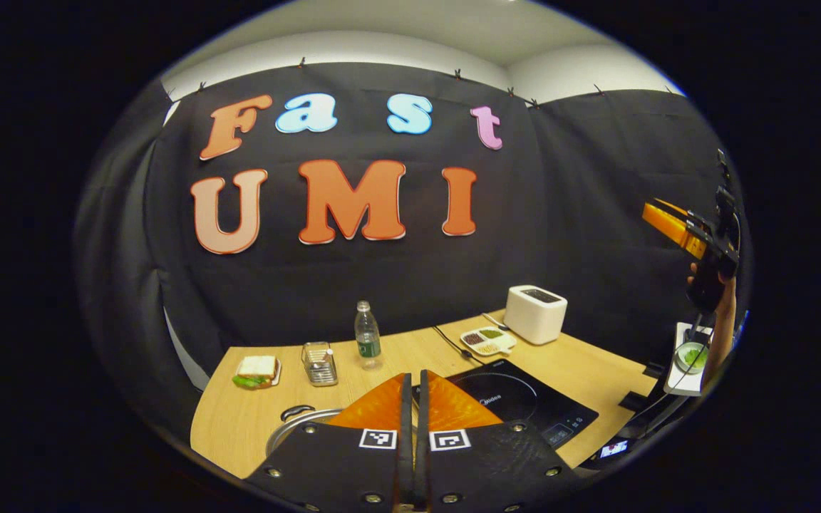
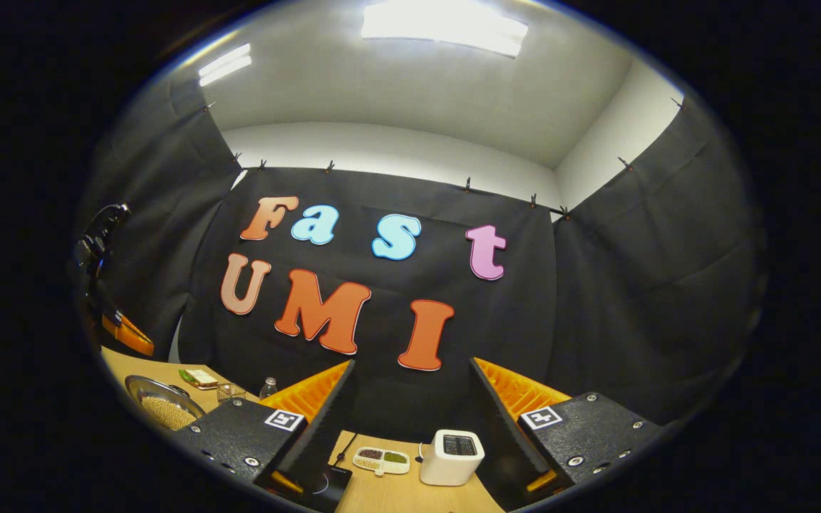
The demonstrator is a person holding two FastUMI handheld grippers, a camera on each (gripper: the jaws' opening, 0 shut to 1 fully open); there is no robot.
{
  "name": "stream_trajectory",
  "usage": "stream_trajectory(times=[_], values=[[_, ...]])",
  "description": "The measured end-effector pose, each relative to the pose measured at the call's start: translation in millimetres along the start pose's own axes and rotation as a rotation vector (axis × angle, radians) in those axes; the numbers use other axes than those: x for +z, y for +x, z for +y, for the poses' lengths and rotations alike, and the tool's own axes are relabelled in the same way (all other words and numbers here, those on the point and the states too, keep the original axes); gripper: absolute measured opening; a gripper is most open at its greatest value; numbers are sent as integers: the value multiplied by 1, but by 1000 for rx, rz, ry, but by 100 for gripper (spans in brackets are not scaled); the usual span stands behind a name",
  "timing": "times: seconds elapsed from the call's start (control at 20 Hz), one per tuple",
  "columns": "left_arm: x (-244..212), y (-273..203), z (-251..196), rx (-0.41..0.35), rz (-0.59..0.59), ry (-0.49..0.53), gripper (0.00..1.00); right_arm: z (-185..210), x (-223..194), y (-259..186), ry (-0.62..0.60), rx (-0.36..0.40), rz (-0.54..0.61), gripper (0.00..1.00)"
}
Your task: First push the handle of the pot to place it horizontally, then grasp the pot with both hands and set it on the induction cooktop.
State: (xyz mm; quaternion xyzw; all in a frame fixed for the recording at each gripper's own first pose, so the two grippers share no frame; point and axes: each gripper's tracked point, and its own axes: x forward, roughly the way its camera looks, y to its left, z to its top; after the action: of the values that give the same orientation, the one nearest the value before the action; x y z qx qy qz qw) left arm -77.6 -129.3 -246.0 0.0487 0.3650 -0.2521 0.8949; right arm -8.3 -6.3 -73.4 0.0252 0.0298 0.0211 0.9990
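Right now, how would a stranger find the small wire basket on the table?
Start at the wooden table, at its left end. Between the sandwich and the water bottle stands the basket. It alone is a shiny metal mesh box.

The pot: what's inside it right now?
In the right gripper view the pot holds small pale beige grains, heaped across its bottom. Its near side is hidden behind the right gripper.
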Motion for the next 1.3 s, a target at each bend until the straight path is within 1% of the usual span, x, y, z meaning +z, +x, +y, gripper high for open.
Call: stream_trajectory(times=[0.15, 0.25, 0.45, 0.6, 0.85, 1.05, 1.3], values=[[-31, 0, -14, -58, 120, 14, 2, -4, -4, -2, 1, -4, 2, 95], [-54, -2, -24, -97, 189, 46, 2, -5, -5, -3, 4, -5, -2, 95], [-94, -11, -28, -104, 317, 139, 2, -7, -11, -2, 14, -7, 7, 95], [-122, -13, -38, -137, 378, 136, 2, -6, -15, -1, 24, -8, 7, 95], [-159, -34, -43, -162, 493, 136, 2, 3, -21, 0, 27, 4, 17, 95], [-188, -55, -31, -155, 608, 152, 3, 7, -24, 3, 27, 2, 25, 95], [-215, -71, -22, -143, 678, 137, 3, 13, -27, 7, 38, 5, 29, 95]])
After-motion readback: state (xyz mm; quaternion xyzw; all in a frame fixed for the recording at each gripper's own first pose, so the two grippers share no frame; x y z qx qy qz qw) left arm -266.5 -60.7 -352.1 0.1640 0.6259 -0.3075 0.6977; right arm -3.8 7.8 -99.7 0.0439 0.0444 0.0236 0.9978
